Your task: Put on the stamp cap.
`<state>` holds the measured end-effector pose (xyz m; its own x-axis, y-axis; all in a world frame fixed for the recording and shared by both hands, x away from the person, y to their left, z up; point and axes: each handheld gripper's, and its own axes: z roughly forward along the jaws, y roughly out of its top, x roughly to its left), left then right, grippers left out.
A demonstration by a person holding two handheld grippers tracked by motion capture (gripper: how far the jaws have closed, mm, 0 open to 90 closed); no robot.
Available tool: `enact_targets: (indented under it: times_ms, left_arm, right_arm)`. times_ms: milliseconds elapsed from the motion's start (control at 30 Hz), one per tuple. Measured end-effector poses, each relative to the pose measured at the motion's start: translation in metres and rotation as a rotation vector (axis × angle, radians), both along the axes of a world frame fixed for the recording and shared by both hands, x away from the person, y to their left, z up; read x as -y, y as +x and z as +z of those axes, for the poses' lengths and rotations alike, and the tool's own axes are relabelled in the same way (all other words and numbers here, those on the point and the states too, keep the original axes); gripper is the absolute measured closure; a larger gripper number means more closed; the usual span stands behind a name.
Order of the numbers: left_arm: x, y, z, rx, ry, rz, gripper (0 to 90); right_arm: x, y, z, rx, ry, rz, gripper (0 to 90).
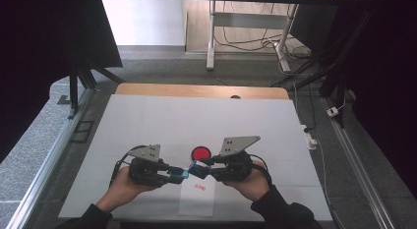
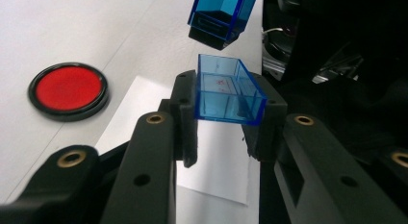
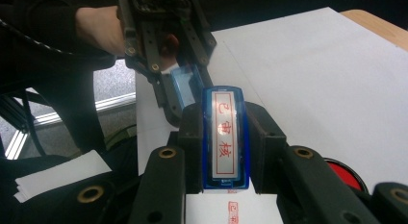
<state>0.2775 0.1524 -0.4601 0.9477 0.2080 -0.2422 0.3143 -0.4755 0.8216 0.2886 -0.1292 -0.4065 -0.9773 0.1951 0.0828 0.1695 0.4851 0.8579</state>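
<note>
Stamp (image 3: 225,137) sits clamped in the right gripper (image 1: 209,166) jaws, above paper (image 1: 196,199); its blue cap (image 2: 226,92) is gripped by the left gripper (image 1: 179,176). Red ink pad (image 1: 200,153) lies nearby on the table (image 1: 147,121).

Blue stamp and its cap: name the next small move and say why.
Probably bring the right tongs toward the left tongs to seat the blue stamp in the clear blue cap. Each is clamped in its own tongs, they sit apart but nearly aligned, and the paper slip already carries a red imprint.
</note>
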Motion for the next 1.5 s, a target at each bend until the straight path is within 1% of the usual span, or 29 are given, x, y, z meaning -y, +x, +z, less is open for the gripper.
enact_targets:
  times_ms: [167, 233, 433, 600, 733, 933, 1033, 1200, 1300, 1400, 1500]
  left_arm:
    - [0.008, 0.006, -0.001, -0.009, -0.011, -0.059, 68.4]
    - [0.011, 0.008, -0.002, -0.011, -0.010, -0.082, 68.4]
    - [0.018, 0.013, -0.004, -0.020, -0.018, -0.128, 68.4]
    - [0.022, 0.015, -0.005, -0.017, -0.016, -0.156, 68.4]
    - [0.025, 0.016, -0.005, -0.014, -0.013, -0.172, 68.5]
    - [0.027, 0.017, -0.006, -0.018, -0.021, -0.195, 68.5]
    - [0.028, 0.017, -0.007, -0.012, -0.025, -0.206, 68.5]
    - [0.028, 0.018, -0.007, -0.011, -0.043, -0.216, 68.5]
    - [0.028, 0.018, -0.007, -0.011, -0.051, -0.220, 68.6]
    - [0.027, 0.017, -0.006, 0.010, -0.061, -0.229, 68.7]
    - [0.027, 0.015, -0.004, 0.033, -0.059, -0.234, 68.8]
  right_arm:
    - [0.000, -0.001, 0.003, 0.010, 0.010, 0.017, 71.7]
    - [0.000, -0.002, 0.004, 0.017, 0.015, 0.028, 71.7]
    - [-0.002, -0.003, 0.005, 0.020, 0.022, 0.047, 71.7]
    - [-0.004, -0.004, 0.005, 0.018, 0.021, 0.067, 71.7]
    - [-0.005, -0.005, 0.005, 0.021, 0.017, 0.080, 71.7]
    - [-0.005, -0.005, 0.004, 0.024, 0.022, 0.097, 71.7]
    - [-0.005, -0.005, 0.004, 0.020, 0.028, 0.105, 71.7]
    - [-0.007, -0.006, 0.003, 0.017, 0.025, 0.115, 71.8]
    - [-0.006, -0.005, 0.003, 0.010, 0.033, 0.114, 71.7]
    - [-0.006, -0.005, 0.002, -0.001, 0.050, 0.115, 71.8]
    - [-0.005, -0.004, 0.001, -0.019, 0.063, 0.123, 71.8]
